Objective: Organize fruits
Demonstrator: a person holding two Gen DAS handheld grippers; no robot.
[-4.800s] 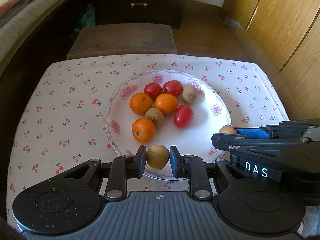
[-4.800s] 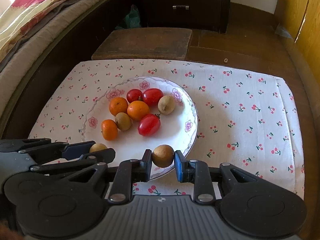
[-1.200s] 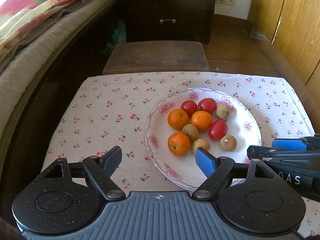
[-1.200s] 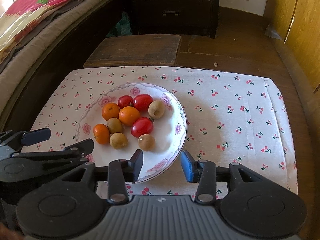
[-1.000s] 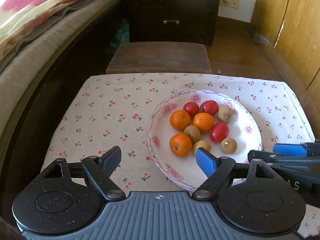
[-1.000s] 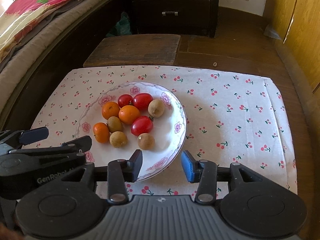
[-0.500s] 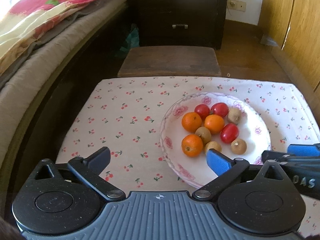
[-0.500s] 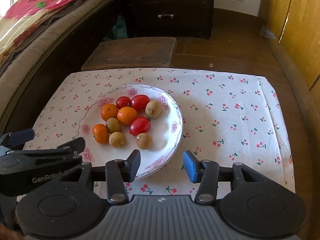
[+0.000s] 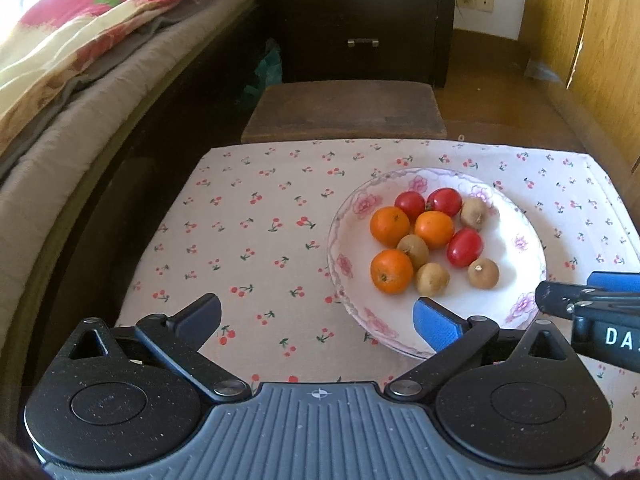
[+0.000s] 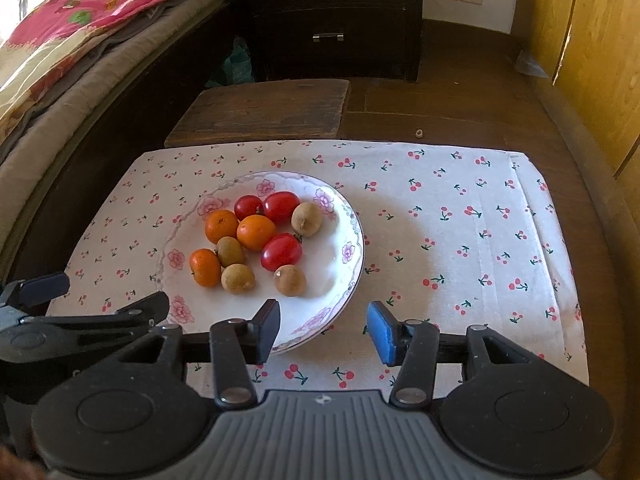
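Cherry-print cloth (image 10: 460, 216): every fruit now on plate (image 10: 344, 216), none loose.
You've pulled back: left gripper (image 9: 316, 316) and right gripper (image 10: 322, 326) both wide open, empty; both brown fruits (image 10: 290, 280) released near plate's near edge. Looks done.

Bare cloth (image 10: 460, 220) beside the plate (image 10: 352, 240); fruit (image 10: 256, 236) crowding its left half.

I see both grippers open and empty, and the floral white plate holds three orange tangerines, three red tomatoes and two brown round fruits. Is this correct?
Nearly. The floral white plate holds four brown round fruits, not two; the right wrist view shows them clearly. The three orange tangerines and three red tomatoes are correct, and the left gripper and right gripper are open and empty.
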